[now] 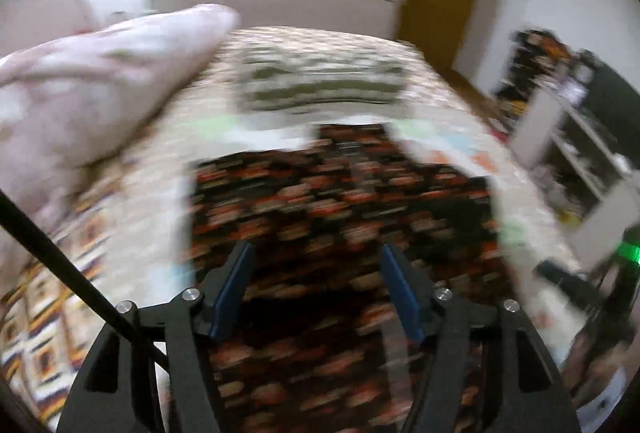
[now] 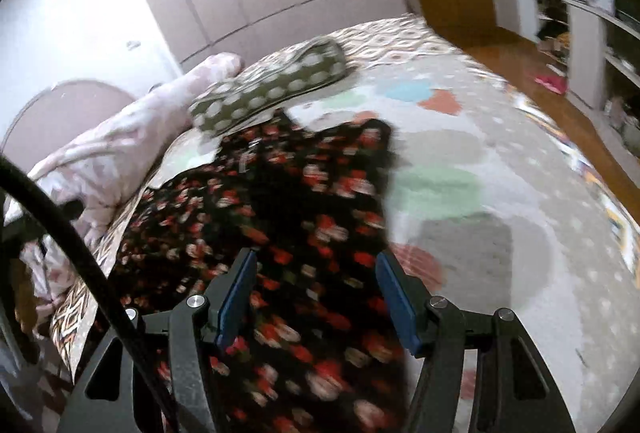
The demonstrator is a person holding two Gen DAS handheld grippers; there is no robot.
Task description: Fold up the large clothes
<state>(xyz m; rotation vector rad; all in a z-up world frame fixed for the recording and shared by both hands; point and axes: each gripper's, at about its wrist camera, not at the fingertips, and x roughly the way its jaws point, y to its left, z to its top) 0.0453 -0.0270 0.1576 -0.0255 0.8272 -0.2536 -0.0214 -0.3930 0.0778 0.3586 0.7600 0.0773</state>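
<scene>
Left wrist view, floral garment (image 1: 340,201) below both grippers' parted, empty fingers (image 1: 236,285)

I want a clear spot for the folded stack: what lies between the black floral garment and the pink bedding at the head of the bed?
In the right wrist view, a folded olive polka-dot item lies between the black floral garment and the pink bedding.

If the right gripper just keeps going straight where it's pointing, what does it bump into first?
Most likely the black flowered garment spread on the bed. The right gripper is open, with nothing between its fingers, and the flowery cloth fills the space ahead of them. How far off it lies is hard to judge from this view.
</scene>
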